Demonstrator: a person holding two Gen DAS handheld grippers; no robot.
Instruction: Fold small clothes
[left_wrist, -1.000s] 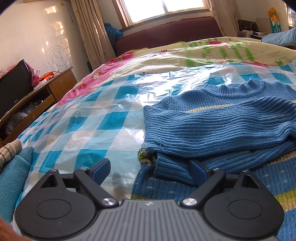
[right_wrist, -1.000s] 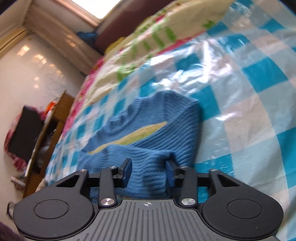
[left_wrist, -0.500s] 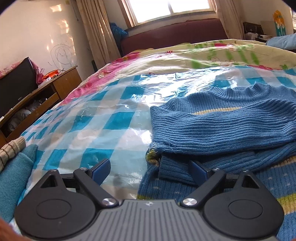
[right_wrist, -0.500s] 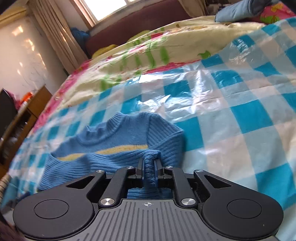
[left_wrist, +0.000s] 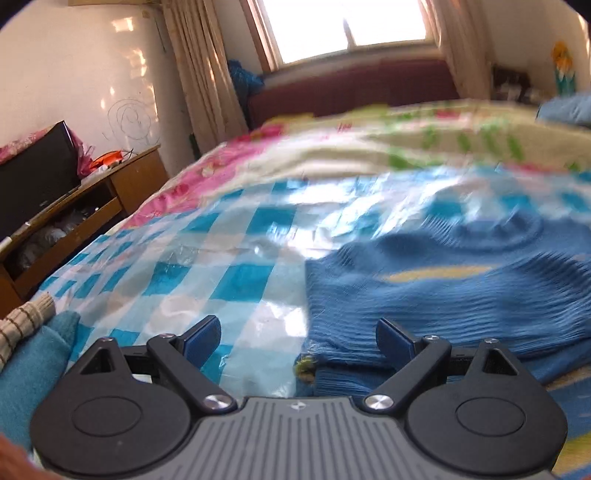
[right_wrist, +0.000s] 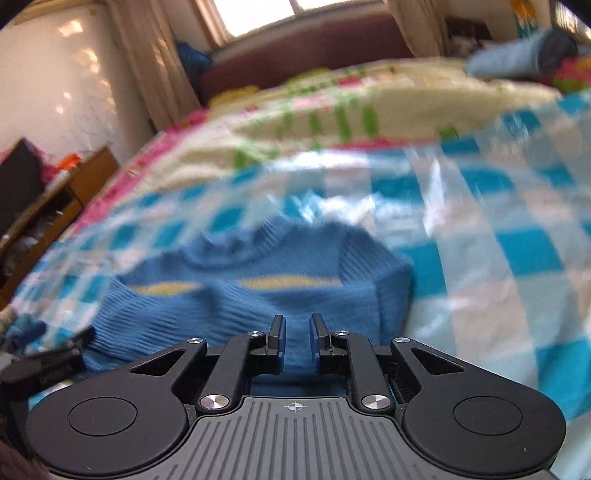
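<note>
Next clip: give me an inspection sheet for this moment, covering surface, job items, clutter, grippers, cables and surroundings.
Surface: bed under a blue-and-white checked plastic sheet, glossy and wrinkled.
Job's things: blue knit sweater with a yellow stripe, lying partly folded.
Clutter: teal cloth at the near left edge; rolled blue item at the far end.
Grippers: left gripper open over the sweater's left edge; right gripper narrowly open, nothing between its fingers.
Cables: nothing seen.
Surroundings: window, curtains, wooden cabinet at left.
</note>
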